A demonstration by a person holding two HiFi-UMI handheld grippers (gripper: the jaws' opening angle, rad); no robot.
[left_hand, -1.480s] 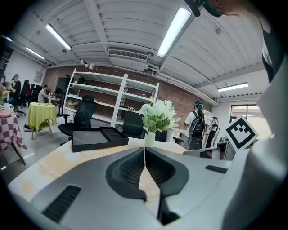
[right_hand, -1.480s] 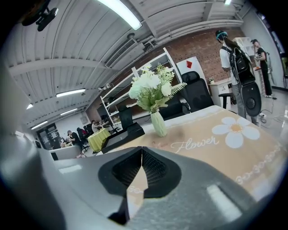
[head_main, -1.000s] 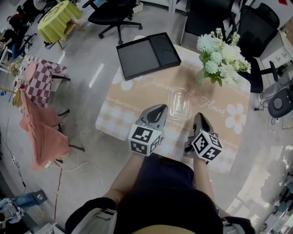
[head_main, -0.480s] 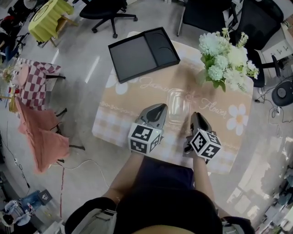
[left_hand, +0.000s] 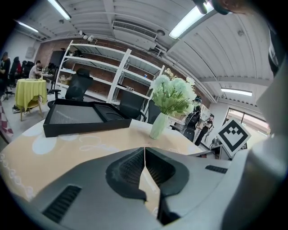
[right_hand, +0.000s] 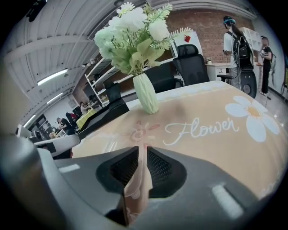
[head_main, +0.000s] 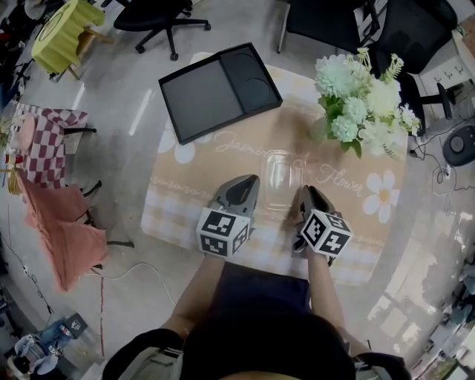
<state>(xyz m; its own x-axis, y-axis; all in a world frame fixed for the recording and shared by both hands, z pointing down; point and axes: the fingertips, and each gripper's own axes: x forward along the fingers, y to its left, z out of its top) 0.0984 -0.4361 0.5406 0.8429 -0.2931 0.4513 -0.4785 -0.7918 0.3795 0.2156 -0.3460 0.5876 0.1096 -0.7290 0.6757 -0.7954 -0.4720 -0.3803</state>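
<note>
The left claw [left_hand: 144, 150] has its jaws pressed together at the tips with nothing between them, and only the table [head_main: 185, 204] shows through the slit lower down. The right claw [right_hand: 142, 150] stands a narrow crack apart, also empty, with the peach cloth visible through the gap. Both claws hover low over the near edge of the table, side by side and pointing away from the person. Between them, just ahead of their tips, lies a clear container [head_main: 282, 178], a shallow rectangular dish flat on the cloth. The left claw's tip is just beside the dish's left edge and the right claw's tip just beside its right near corner; whether either touches it cannot be told. Farther ahead of the right claw, a pale green vase [right_hand: 147, 94] stands upright on the cloth holding white and green flowers [right_hand: 135, 31], with the printed word "Flower" [right_hand: 200, 130] lying to the right of that claw's line. Ahead of the left claw and off to its left, a black tray [left_hand: 81, 119] sits at the table's far corner. Beyond the table stand black office chairs [head_main: 326, 15] and a white shelving rack [left_hand: 103, 72].
</note>
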